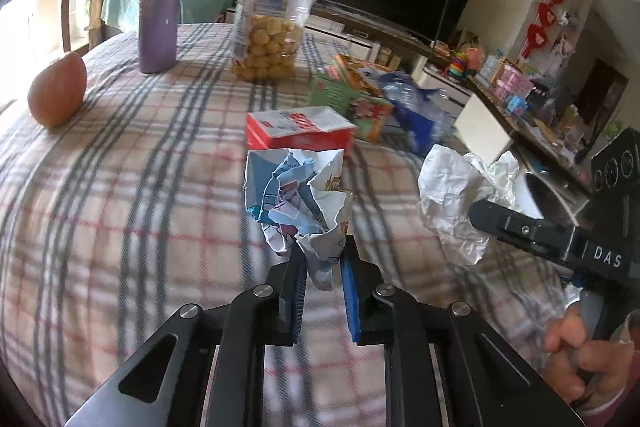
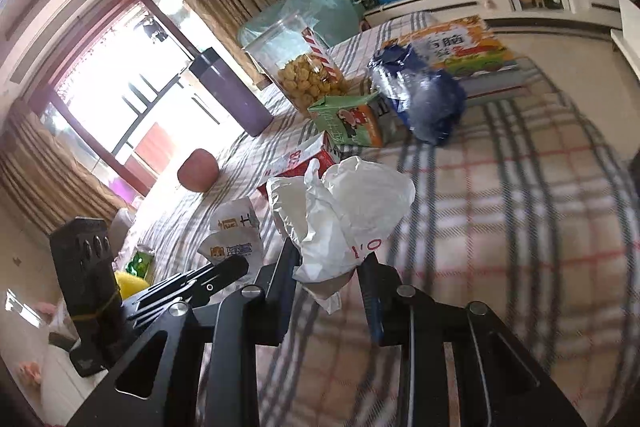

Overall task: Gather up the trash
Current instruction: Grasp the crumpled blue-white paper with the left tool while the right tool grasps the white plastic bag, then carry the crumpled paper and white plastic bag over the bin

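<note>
Left wrist: red box beyond printed paper wad.

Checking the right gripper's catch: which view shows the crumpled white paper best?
The right wrist view: the crumpled white paper fills its centre, pinched in the right gripper. The left wrist view shows it off-centre, partly hidden.

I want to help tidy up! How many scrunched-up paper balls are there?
2. The printed paper ball is pinched in the left gripper. The white paper ball is pinched in the right gripper. More could be hidden behind the boxes.
</note>
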Demonstrator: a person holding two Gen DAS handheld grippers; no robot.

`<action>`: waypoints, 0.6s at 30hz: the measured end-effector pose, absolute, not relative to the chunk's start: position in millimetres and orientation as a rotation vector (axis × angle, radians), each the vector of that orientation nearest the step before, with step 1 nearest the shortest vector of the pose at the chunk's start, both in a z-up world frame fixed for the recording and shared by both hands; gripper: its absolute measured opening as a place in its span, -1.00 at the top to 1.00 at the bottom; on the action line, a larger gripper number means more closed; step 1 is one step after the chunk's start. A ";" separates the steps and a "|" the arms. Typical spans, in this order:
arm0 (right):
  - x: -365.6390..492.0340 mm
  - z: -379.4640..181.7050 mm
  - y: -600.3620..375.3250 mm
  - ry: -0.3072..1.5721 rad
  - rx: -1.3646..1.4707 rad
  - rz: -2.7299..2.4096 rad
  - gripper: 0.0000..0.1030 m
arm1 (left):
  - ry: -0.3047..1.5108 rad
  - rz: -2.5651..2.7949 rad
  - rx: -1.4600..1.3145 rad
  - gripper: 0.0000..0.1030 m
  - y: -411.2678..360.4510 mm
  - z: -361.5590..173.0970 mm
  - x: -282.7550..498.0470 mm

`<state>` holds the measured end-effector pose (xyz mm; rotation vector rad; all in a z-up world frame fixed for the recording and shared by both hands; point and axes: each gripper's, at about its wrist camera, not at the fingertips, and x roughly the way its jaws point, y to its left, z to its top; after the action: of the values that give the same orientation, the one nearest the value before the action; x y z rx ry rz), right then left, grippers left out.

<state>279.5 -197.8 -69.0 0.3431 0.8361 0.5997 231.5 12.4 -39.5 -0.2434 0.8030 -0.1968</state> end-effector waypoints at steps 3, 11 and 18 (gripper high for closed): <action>264.9 -66.4 -211.4 0.821 0.337 0.579 0.42 | 0.808 -0.223 -0.230 0.71 -3.3 -36.4 221.2; 231.1 -63.1 -247.4 0.804 0.306 0.521 0.42 | 0.815 -0.307 -0.222 0.71 -41.4 -30.7 206.6; 207.2 -57.4 -295.3 0.777 0.327 0.437 0.42 | 0.827 -0.369 -0.193 0.71 -74.5 -28.5 203.6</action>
<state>207.2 -295.3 -57.4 0.3271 0.7772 0.4366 203.6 -74.5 -28.5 -0.1930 0.8271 -0.3695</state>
